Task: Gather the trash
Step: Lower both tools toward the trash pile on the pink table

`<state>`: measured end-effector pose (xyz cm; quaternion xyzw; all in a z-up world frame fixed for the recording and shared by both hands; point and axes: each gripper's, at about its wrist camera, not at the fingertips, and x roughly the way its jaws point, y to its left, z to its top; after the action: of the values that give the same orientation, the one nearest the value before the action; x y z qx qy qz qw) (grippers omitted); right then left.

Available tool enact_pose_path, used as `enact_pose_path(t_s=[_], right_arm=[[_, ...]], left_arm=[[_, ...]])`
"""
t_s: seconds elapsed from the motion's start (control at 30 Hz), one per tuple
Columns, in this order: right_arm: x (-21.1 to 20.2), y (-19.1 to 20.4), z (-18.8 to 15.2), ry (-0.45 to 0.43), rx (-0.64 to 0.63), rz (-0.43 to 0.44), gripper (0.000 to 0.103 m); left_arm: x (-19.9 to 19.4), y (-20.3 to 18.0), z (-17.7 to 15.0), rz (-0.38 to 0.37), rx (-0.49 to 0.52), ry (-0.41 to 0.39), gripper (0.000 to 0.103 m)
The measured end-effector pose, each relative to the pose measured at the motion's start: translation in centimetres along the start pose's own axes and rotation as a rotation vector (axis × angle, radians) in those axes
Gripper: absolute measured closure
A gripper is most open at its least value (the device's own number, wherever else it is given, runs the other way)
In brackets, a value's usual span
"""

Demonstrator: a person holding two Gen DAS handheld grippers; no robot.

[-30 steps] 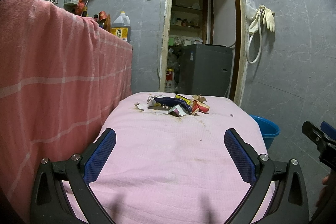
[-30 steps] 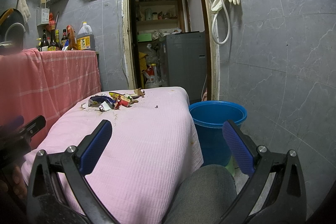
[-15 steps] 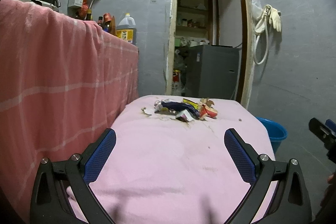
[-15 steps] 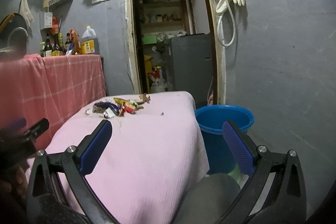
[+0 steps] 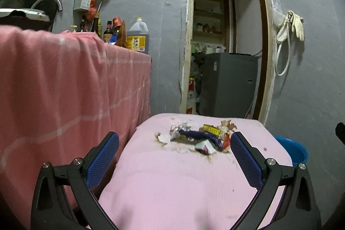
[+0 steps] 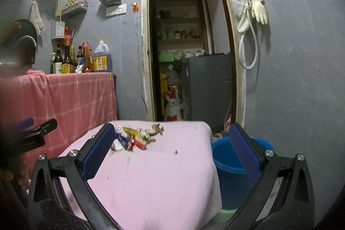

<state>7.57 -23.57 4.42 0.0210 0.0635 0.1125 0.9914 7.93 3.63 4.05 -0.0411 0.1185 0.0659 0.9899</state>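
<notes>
- Both the left gripper [image 5: 172, 156] and the right gripper [image 6: 170, 150] stood spread wide, holding nothing.
- The trash pile [image 5: 197, 136] lay on the pink-covered table [image 5: 172, 186], towards its far end.
- Best, I thought, to pinch one wrapper low, then carry it to the blue bucket [image 6: 228, 156] beside the table.

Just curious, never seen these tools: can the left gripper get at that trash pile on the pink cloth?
Probably yes. The left gripper is open and empty, and only bare pink cloth lies between it and the trash pile ahead.
</notes>
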Motion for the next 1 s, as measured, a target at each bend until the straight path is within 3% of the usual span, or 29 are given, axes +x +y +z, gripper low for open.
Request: enact_pose_path(t_s=[0.23, 0.5, 0.7, 1.0], right_arm=[[4.0, 0.9, 1.5, -0.012, -0.044, 0.036, 0.0], [9.5, 1.0, 1.0, 0.077, -0.02, 0.028, 0.0], [13.8, 0.8, -0.4, 0.172, -0.002, 0.073, 0.0], [19.0, 0.4, -2.4, 0.328, 0.027, 0.125, 0.0]], left_arm=[[3.5, -0.3, 1.8, -0.025, -0.028, 0.043, 0.002], [8.4, -0.5, 3.2, -0.023, -0.051, 0.142, 0.002], [13.0, -0.3, 2.8, -0.053, -0.051, 0.241, 0.004], [18.8, -0.3, 1.9, -0.156, -0.126, 0.438, 0.044]])
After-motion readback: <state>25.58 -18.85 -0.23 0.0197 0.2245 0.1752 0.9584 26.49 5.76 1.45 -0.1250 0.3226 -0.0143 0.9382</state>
